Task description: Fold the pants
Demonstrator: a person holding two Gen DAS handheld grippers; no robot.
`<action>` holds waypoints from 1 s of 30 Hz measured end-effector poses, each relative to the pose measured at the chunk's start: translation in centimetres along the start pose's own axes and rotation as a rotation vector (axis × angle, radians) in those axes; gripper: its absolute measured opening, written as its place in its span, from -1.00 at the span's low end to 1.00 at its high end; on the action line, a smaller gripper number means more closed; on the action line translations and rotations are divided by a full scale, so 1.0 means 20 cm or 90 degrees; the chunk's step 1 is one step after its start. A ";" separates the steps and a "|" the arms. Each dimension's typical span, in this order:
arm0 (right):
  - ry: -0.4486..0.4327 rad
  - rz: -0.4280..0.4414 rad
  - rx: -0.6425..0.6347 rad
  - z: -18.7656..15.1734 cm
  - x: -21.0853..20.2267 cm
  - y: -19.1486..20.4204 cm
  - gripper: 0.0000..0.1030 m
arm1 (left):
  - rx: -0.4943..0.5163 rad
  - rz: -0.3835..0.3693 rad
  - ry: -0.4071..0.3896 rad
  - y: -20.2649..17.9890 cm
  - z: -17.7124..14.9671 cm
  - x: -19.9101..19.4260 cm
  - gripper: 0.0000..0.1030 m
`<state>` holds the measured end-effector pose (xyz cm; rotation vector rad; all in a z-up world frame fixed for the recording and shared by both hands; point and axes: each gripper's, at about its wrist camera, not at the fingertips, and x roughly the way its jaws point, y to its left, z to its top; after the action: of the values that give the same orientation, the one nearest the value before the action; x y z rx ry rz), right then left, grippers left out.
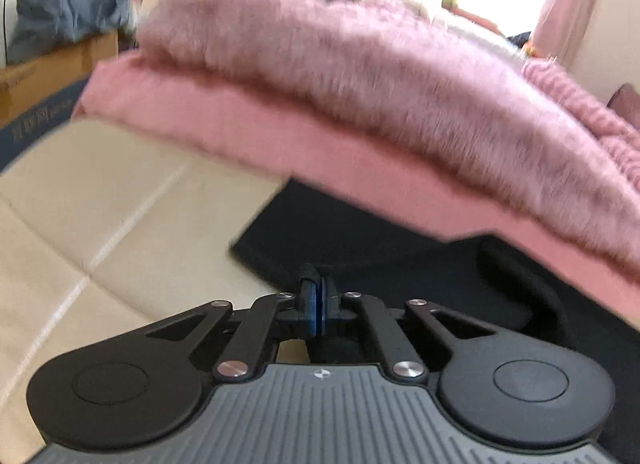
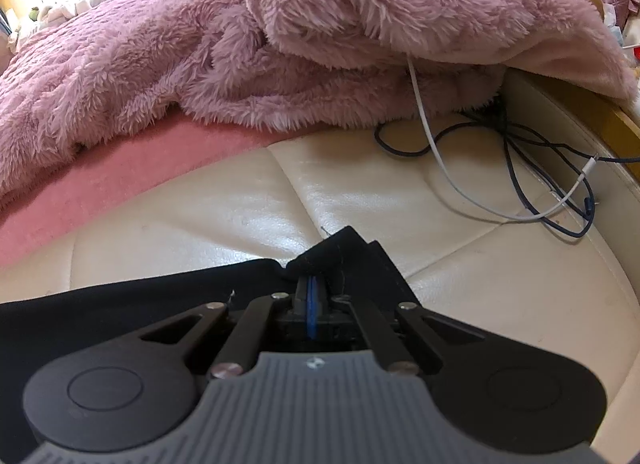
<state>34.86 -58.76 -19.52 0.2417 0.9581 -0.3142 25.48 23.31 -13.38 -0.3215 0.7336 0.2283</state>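
The black pants [image 1: 360,240] lie on a cream leather surface [image 1: 100,232], partly under a pink fluffy blanket. My left gripper [image 1: 316,292] is shut on an edge of the pants, a small bunch of black cloth pinched between its blue pads. In the right wrist view the pants [image 2: 120,312] spread to the left over the cream surface [image 2: 400,191]. My right gripper [image 2: 314,284] is shut on a raised corner of the pants, with cloth draped over the fingertips.
A pink fluffy blanket [image 2: 200,43] on a pink sheet [image 2: 120,171] covers the far side. White and dark blue cables [image 2: 508,167] lie on the cream surface at the right. A cardboard box [image 1: 52,71] with a blue-grey garment [image 1: 72,7] stands at far left.
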 end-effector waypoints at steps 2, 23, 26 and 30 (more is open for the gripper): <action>0.004 0.000 -0.005 0.00 0.00 0.00 -1.00 | 0.019 -0.011 -0.024 -0.01 0.08 -0.05 -0.98; 0.036 -0.003 -0.028 0.05 0.03 0.02 -1.00 | 0.179 0.029 0.178 -0.09 0.69 0.34 -0.98; 0.035 -0.006 -0.034 0.04 0.03 0.03 -1.00 | 0.197 0.065 0.192 -0.11 0.60 0.52 -0.98; 0.041 -0.009 -0.048 0.05 0.03 0.04 -1.00 | 0.189 0.073 0.186 -0.10 0.55 0.62 -0.98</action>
<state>36.29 -58.42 -19.50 0.1775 1.0330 -0.2840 41.81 26.57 -13.83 -0.0279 1.0625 0.1788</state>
